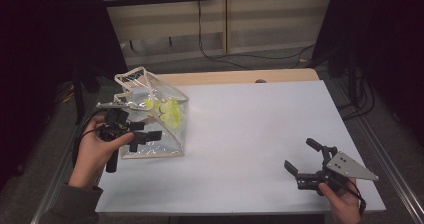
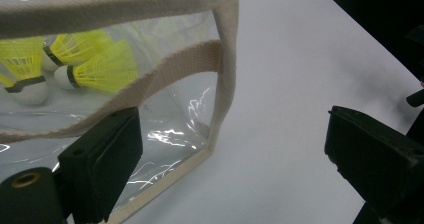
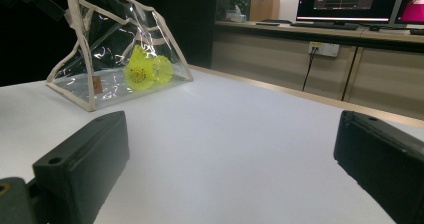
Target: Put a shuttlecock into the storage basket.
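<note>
A clear plastic bag (image 1: 150,114) with beige fabric trim stands at the left of the white table (image 1: 250,134). Several yellow shuttlecocks (image 1: 167,111) lie inside it. My left gripper (image 1: 145,131) is open at the bag's near side, low by its base. In the left gripper view the bag's trimmed corner (image 2: 222,84) rises between the wide-spread jaws, with the shuttlecocks (image 2: 95,66) behind the film. My right gripper (image 1: 301,155) is open near the table's front right, nothing in it. It looks across the table at the bag (image 3: 120,54) and shuttlecocks (image 3: 147,71), far off.
A wooden strip (image 1: 240,77) borders the table's far edge. Cables (image 1: 235,59) run on the floor beyond it. Monitors (image 3: 350,1) stand on a counter in the background of the right gripper view. A metal rail (image 1: 395,179) runs along the table's right side.
</note>
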Demonstrator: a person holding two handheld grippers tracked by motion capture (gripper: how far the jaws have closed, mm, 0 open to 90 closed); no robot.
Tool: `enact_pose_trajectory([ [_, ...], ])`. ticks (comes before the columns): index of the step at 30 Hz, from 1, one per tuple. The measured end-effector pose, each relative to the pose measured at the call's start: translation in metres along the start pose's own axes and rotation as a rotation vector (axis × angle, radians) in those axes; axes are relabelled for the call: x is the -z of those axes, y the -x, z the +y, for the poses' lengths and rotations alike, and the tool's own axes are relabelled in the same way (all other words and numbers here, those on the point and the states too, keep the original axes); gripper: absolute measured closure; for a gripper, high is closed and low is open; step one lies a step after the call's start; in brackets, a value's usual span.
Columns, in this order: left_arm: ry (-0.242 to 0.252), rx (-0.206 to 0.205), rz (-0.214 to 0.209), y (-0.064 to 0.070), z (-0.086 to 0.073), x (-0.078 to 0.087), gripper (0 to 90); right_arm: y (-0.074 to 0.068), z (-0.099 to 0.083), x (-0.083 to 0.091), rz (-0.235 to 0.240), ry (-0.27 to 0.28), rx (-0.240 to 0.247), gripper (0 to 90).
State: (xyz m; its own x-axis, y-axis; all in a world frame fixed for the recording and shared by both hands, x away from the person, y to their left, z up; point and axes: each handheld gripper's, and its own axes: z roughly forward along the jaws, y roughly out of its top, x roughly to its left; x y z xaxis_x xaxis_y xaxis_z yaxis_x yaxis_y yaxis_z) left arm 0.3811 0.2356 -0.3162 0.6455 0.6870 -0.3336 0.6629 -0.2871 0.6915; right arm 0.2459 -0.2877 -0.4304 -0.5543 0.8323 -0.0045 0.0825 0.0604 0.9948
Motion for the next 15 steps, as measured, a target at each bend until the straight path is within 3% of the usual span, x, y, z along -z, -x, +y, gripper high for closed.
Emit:
enact_pose_trajectory([
  [15, -0.006, 0.007, -0.020, 0.000, -0.011, -0.014, 8.2, 0.000, 0.000, 0.000, 0.002, 0.000, -0.002, 1.0],
])
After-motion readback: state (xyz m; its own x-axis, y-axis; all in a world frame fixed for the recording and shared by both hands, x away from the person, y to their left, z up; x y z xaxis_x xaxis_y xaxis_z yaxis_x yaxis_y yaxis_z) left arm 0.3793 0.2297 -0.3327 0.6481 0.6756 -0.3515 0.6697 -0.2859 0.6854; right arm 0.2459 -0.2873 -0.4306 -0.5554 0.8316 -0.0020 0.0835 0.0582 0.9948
